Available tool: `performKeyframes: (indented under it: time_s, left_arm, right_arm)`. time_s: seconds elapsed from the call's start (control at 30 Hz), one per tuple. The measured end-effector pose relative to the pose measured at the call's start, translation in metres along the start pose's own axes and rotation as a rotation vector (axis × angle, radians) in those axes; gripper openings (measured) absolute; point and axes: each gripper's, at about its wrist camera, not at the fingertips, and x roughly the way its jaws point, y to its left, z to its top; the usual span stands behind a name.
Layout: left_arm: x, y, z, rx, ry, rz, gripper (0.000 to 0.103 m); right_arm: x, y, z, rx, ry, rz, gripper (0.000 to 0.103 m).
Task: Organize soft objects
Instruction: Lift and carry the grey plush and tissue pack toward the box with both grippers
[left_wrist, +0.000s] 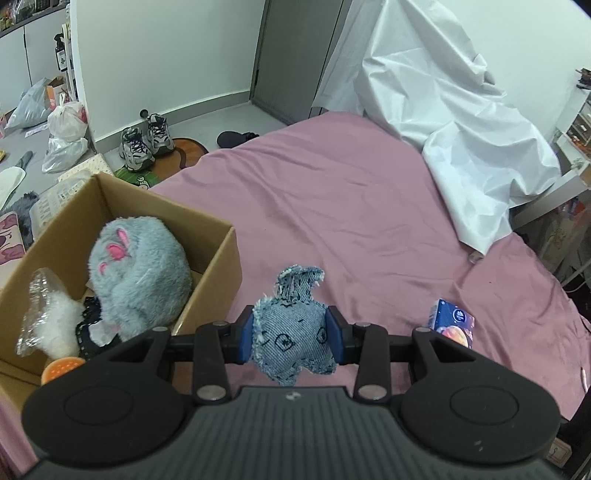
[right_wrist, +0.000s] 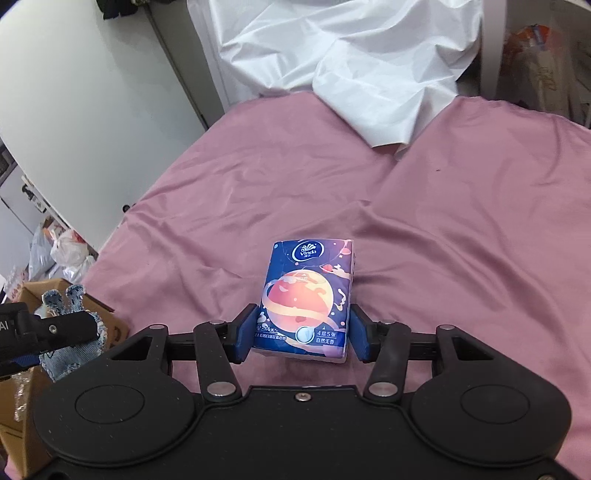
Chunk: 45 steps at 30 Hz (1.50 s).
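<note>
The left gripper (left_wrist: 293, 334) is closed: its two blue pads (left_wrist: 246, 339) press from both sides on the denim toy (left_wrist: 291, 332), which is lifted above the bed, close to the bed's left edge. The fingers point forward, roughly level. The right gripper (right_wrist: 302, 334) has its blue pads (right_wrist: 245, 334) at the two sides of the tissue pack (right_wrist: 308, 295), and they appear to touch it. This gripper is low over the bed, near its front edge. From the right wrist view the left gripper shows at the far left.
</note>
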Motion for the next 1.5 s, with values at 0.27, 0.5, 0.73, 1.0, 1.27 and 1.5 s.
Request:
performKeyframes:
  time_s: [0.27, 0.5, 0.73, 1.0, 1.27, 1.5]
  left_arm:
    - [-0.034, 0.006, -0.008, 0.006, -0.03, -0.015, 0.039]
    - [-0.062, 0.019, -0.014, 0.004, -0.049, -0.015, 0.039]
    - [-0.089, 0.028, -0.02, 0.025, -0.074, -0.018, 0.039]
    - [-0.116, 0.039, -0.023, 0.044, -0.092, -0.041, 0.039]
    - [-0.139, 0.049, -0.025, 0.053, -0.108, -0.064, 0.039]
    - [-0.158, 0.058, -0.026, 0.055, -0.127, -0.083, 0.039]
  right_arm:
    - [-0.045, 0.0, -0.004, 0.033, -0.081, 0.017, 0.05]
    - [-0.081, -0.001, -0.019, 0.081, -0.136, 0.041, 0.05]
    - [-0.11, 0.005, -0.028, 0.09, -0.182, 0.056, 0.05]
    - [-0.143, 0.019, -0.032, 0.066, -0.213, 0.077, 0.05]
    - [-0.168, 0.031, -0.037, 0.041, -0.22, 0.088, 0.05]
    - [-0.19, 0.041, -0.035, 0.016, -0.247, 0.089, 0.051]
